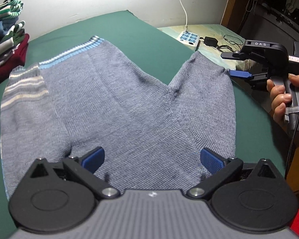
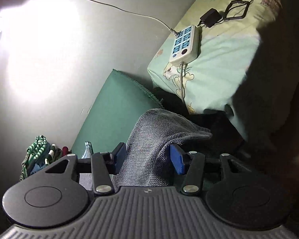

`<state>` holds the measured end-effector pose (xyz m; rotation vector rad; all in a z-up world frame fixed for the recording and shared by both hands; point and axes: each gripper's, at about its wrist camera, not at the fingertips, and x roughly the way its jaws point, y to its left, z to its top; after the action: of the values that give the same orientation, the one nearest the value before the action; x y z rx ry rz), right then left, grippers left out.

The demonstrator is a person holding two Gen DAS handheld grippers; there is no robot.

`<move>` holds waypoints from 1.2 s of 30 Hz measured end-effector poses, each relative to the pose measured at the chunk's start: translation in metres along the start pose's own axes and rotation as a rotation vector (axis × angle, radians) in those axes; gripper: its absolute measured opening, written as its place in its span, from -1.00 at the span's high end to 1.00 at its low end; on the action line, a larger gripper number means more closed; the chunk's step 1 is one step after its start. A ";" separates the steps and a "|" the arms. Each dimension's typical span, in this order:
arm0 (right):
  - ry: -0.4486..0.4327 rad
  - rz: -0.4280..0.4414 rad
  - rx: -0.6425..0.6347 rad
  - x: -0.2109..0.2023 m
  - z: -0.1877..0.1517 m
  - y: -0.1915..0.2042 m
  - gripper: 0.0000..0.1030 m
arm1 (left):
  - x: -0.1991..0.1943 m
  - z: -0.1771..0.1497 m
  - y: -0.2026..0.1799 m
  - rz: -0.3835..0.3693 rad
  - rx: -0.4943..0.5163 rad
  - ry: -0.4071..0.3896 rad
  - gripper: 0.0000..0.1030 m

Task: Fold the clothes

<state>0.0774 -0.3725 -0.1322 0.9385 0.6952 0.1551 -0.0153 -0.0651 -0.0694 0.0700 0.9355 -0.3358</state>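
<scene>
- Knitwear first: a grey sweater [image 1: 113, 99] lies spread on the green cloth-covered table [image 1: 141, 33], its striped hem toward eleven o'clock, one sleeve angled out toward two o'clock.
- At nine o'clock a stack of folded clothes [image 1: 8, 37] sits on the table, so earlier garments look finished.
- The left gripper [image 1: 151, 159] hovers over the sweater's near edge, jaws spread wide, pinching nothing.
- The right gripper [image 2: 147, 159], held in a hand [image 1: 281, 97] at three o'clock, has the sleeve end [image 2: 159, 131] draped between its blue pads; jaws are part-spread, and I cannot tell whether they actually press the knit.
- By my reckoning this sweater's fold has barely begun: the body is flat, and sleeves and body folds remain.
- A power strip [image 1: 189, 36] rests beyond, at one o'clock.
</scene>
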 end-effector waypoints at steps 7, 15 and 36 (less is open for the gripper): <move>0.029 -0.074 0.172 -0.005 0.004 -0.028 -0.11 | 0.002 0.005 -0.003 0.019 -0.036 -0.003 -0.98; 0.095 -0.013 0.418 0.023 0.009 -0.056 -0.14 | 0.004 0.011 -0.012 0.031 -0.023 -0.005 -0.98; -0.076 0.032 -0.642 -0.004 -0.026 0.093 0.89 | -0.007 0.011 0.015 0.017 -0.095 -0.037 -0.98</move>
<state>0.0741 -0.3005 -0.0676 0.3370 0.5101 0.3460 -0.0055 -0.0520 -0.0586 -0.0151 0.9123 -0.2764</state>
